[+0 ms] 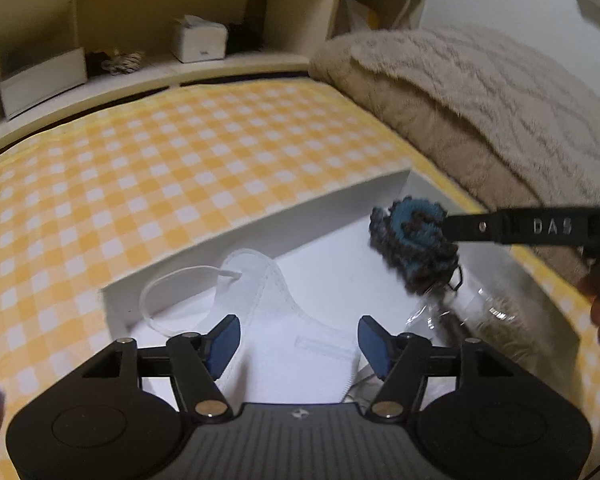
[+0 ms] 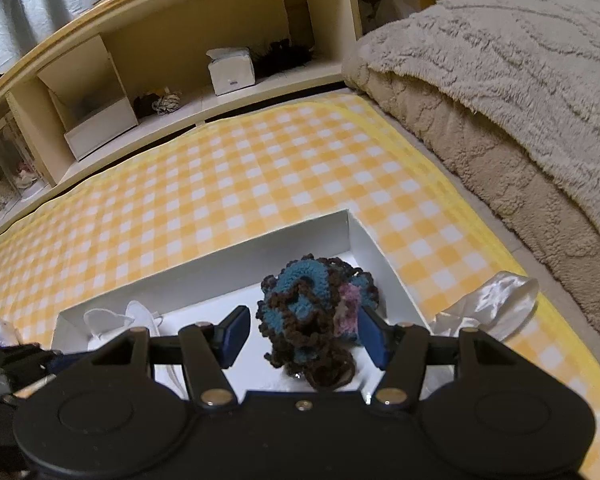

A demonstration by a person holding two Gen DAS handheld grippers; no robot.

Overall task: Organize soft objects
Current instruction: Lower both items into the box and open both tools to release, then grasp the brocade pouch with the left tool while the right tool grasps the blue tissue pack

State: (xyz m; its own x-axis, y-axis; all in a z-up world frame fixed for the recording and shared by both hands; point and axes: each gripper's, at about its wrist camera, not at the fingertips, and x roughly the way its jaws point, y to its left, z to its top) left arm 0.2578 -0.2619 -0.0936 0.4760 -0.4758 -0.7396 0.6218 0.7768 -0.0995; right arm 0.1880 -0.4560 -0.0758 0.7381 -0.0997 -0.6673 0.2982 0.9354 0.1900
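On the bed's yellow-checked cotton sheet, a shallow white cardboard box takes the soft things. A flat, pleated white face mask already lies inside, beneath the left tongs, which stand open and empty. The right tongs seem to pinch a knobbly blue-and-brown crocheted scrunchie above the box; next, I judge, they release it.

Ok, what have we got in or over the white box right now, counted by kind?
White face mask: 1
Blue and brown crocheted piece: 1
Clear plastic packet, contents unclear: 1
Total: 3
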